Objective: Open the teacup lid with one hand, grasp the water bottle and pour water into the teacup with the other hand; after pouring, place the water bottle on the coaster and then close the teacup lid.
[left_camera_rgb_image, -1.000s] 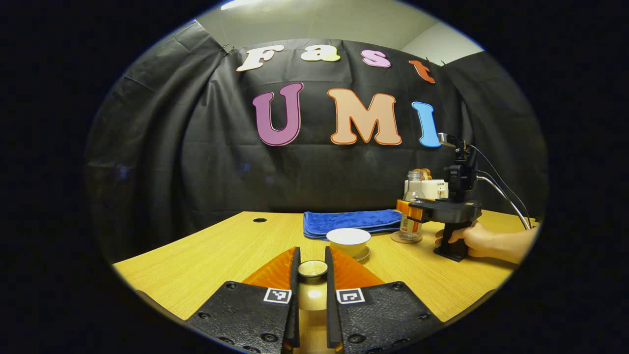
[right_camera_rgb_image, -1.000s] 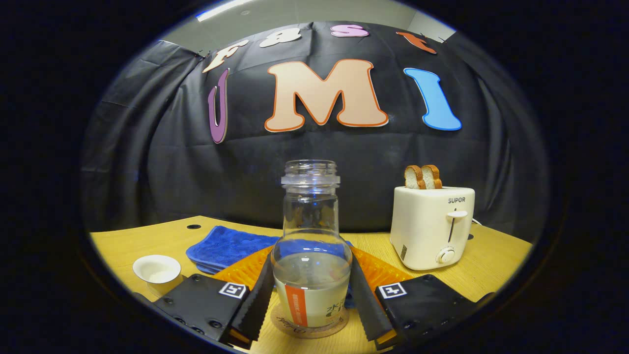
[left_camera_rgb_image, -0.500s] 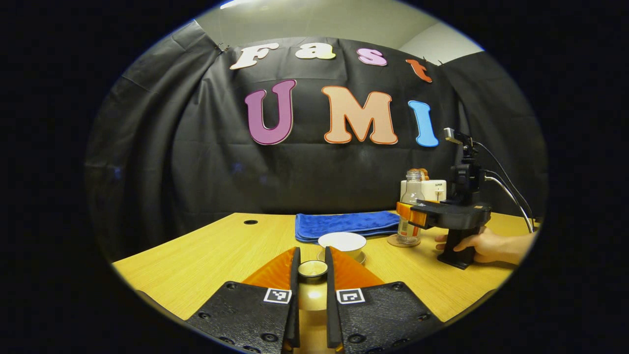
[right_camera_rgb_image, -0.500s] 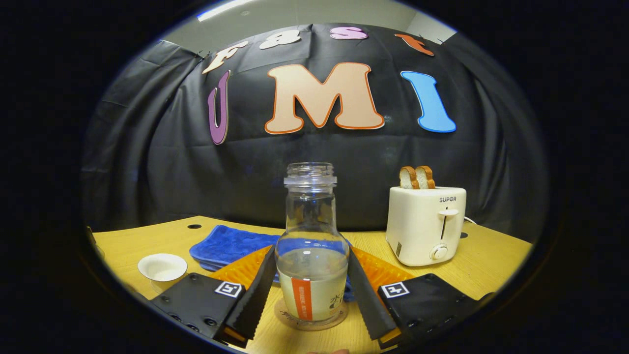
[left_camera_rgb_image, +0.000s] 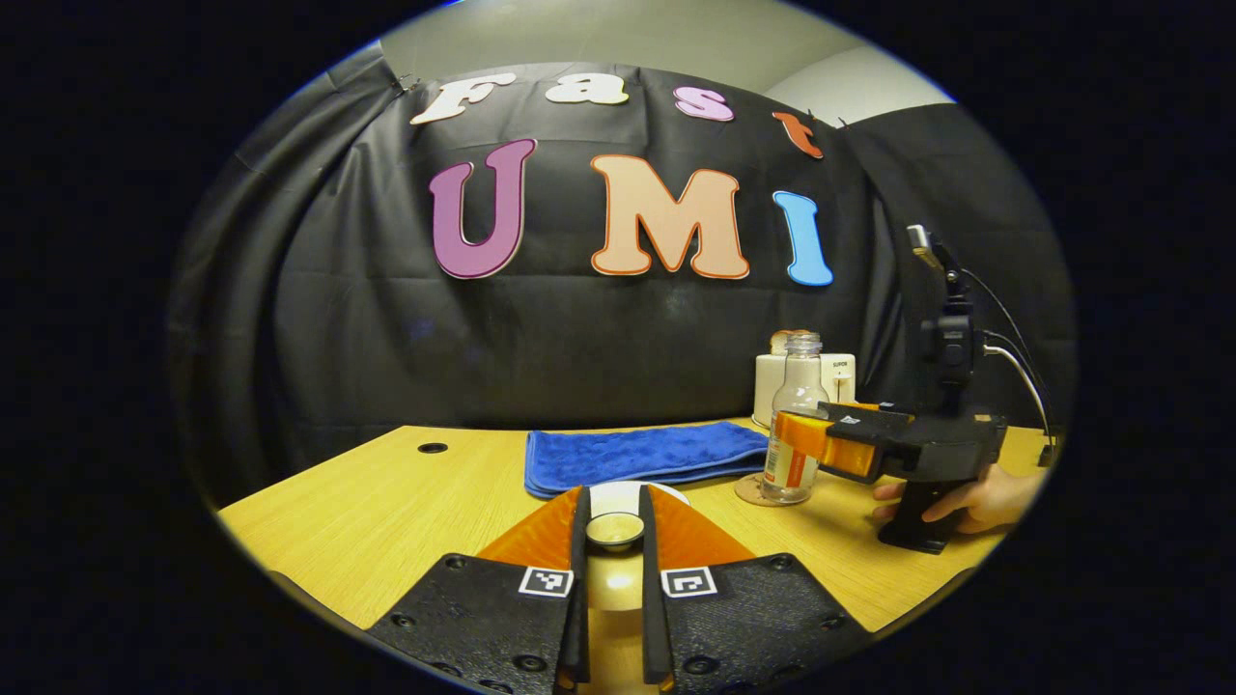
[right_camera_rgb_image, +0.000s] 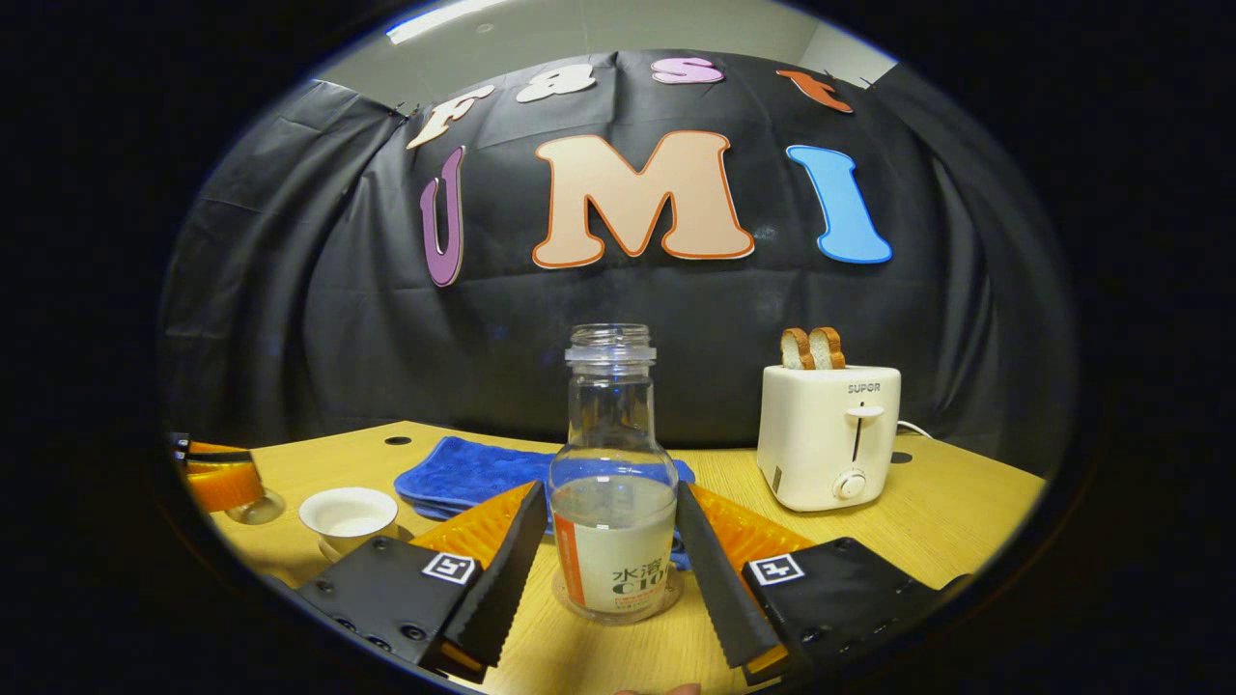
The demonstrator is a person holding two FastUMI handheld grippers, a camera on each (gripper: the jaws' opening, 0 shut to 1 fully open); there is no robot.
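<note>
Left hand-held gripper [left_camera_rgb_image: 614, 526]: fingers pinched on the knob of the teacup lid [left_camera_rgb_image: 615, 530]; lid held just in front of the teacup.
Right hand-held gripper [right_camera_rgb_image: 606, 550]: fingers spread, one on each side of the water bottle [right_camera_rgb_image: 612, 502], a gap on both sides, not pressing it; a hand [left_camera_rgb_image: 975, 497] holds its grip.
Water bottle: upright, uncapped, part full, standing on the coaster [left_camera_rgb_image: 748, 490].
Teacup [right_camera_rgb_image: 349, 514]: uncovered, on the tabletop [right_camera_rgb_image: 927, 521] left of the water bottle, apart from it.
Blue cloth [right_camera_rgb_image: 463, 478]: folded flat behind the water bottle, to its left.
Toaster [right_camera_rgb_image: 828, 436]: right of the water bottle, further back, two bread slices [right_camera_rgb_image: 812, 348] standing in it.
</note>
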